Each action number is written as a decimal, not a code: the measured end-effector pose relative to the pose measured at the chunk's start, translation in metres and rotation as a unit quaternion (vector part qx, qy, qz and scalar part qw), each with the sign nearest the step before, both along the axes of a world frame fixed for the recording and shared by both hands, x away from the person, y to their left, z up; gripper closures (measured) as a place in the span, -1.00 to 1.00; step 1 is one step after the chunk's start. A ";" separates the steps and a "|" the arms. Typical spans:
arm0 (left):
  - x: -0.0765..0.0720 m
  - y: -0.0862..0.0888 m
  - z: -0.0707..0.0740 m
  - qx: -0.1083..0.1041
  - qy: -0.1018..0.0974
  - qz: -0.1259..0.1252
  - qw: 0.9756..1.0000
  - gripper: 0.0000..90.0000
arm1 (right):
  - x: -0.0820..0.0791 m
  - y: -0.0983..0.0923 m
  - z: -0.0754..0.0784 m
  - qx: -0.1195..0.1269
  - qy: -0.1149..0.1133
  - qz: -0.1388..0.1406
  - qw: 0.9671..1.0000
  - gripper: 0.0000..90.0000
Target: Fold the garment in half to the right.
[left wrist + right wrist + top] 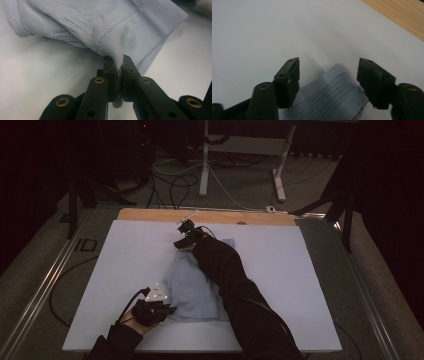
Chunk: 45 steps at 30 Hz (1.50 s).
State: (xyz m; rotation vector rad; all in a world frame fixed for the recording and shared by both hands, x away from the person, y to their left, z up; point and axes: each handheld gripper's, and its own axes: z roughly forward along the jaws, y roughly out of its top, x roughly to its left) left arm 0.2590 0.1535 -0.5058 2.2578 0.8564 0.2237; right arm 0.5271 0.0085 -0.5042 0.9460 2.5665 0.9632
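Garment: a pale blue ribbed knit garment (192, 287) lies crumpled on the white board (125, 265), running from near the board's front edge, left of centre, up toward the middle of its far edge.
Left gripper: the left gripper (167, 310) sits near the front edge of the board at the garment's near left corner; in the left gripper view its jaws are clenched on a fold of the knit (119, 75), with a little fabric poking out below them.
Right gripper: the right gripper (184, 236) is reached out toward the far edge of the board; in the right gripper view its jaws stand apart, straddling a ribbed band with rows of small holes (332, 95), and grip nothing.
Handling: judged soft, light and limp; it will sag and stretch between two holds and carries no shape of its own. The ribbing should give the jaws decent friction, so slipping looks unlikely.
Where to hold: the thicker seams, hems and ribbed bands look the safest bite; a single thin layer would pull into a point.
Long axis: roughly from the front-left hold to the far end under the right gripper, slanting slightly rightward toward the far edge.
Pointing: which end is neck or hem I cannot tell.
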 end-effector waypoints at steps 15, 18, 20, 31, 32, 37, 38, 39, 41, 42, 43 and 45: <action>0.000 -0.001 -0.001 -0.003 0.004 -0.005 1.000 0.92 | 0.002 0.016 -0.012 -0.072 -0.012 0.007 0.997 0.34; 0.000 -0.001 -0.001 -0.007 0.011 -0.007 1.000 0.92 | 0.000 0.019 -0.012 -0.079 -0.011 0.010 0.997 0.54; 0.001 -0.001 -0.002 -0.007 0.015 -0.007 1.000 0.92 | -0.001 0.020 -0.012 -0.080 -0.011 0.018 0.997 0.67; 0.000 0.000 -0.001 -0.007 0.010 -0.006 1.000 0.92 | -0.004 0.020 -0.003 -0.094 -0.032 0.036 0.994 0.89; 0.000 0.000 -0.001 -0.007 0.010 -0.006 1.000 0.92 | -0.004 0.020 -0.003 -0.094 -0.032 0.036 0.994 0.89; -0.001 -0.003 0.001 -0.009 0.010 -0.011 1.000 0.92 | -0.005 0.013 0.008 -0.080 -0.039 0.050 0.995 0.90; -0.001 -0.003 0.002 -0.008 0.009 -0.013 1.000 0.92 | -0.006 0.013 0.010 -0.082 -0.042 0.050 0.994 0.90; -0.001 -0.004 0.003 -0.009 0.009 -0.014 1.000 0.92 | -0.006 0.012 0.012 -0.081 -0.045 0.052 0.994 0.90; -0.002 -0.007 0.006 -0.009 0.006 -0.019 1.000 0.92 | -0.007 0.008 0.018 -0.069 -0.048 0.049 0.995 0.90; -0.002 -0.007 0.006 -0.009 0.006 -0.019 1.000 0.92 | -0.007 0.007 0.020 -0.067 -0.050 0.050 0.995 0.90; -0.002 -0.008 0.007 -0.009 0.004 -0.021 1.000 0.92 | -0.007 0.007 0.020 -0.067 -0.050 0.050 0.995 0.90; -0.001 -0.011 0.010 -0.009 0.003 -0.024 1.000 0.92 | -0.008 0.004 0.025 -0.065 -0.055 0.054 0.995 0.90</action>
